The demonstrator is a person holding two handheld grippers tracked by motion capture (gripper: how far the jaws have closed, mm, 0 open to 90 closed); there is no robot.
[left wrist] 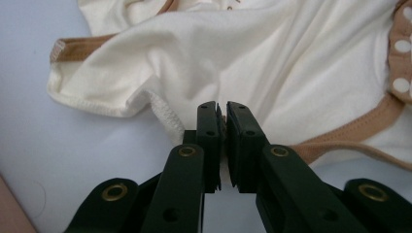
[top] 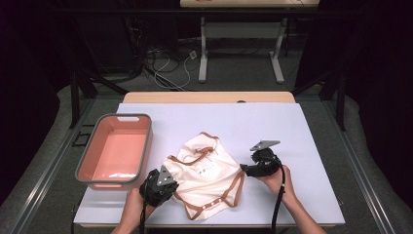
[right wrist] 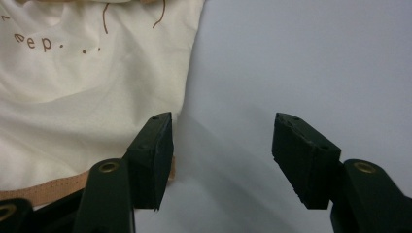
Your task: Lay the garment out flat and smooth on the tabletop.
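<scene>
A cream baby bodysuit (top: 209, 173) with tan trim lies crumpled on the white table cover (top: 272, 126). My left gripper (top: 173, 187) is at the garment's lower left edge. In the left gripper view its jaws (left wrist: 222, 109) are pressed together where the bodysuit's (left wrist: 252, 58) ribbed hem and tan trim run in, pinching the cloth. My right gripper (top: 243, 169) rests at the garment's right edge, held by a hand. In the right gripper view it (right wrist: 221, 131) stands open over bare table, its left jaw over the bodysuit's (right wrist: 73, 87) tan-trimmed edge, nothing between the jaws.
A pink bin (top: 146, 146) with a grey rim sits on the left of the table, close beside the left gripper. The table's front edge lies just below the hands. Bare white cover stretches to the right and behind the garment.
</scene>
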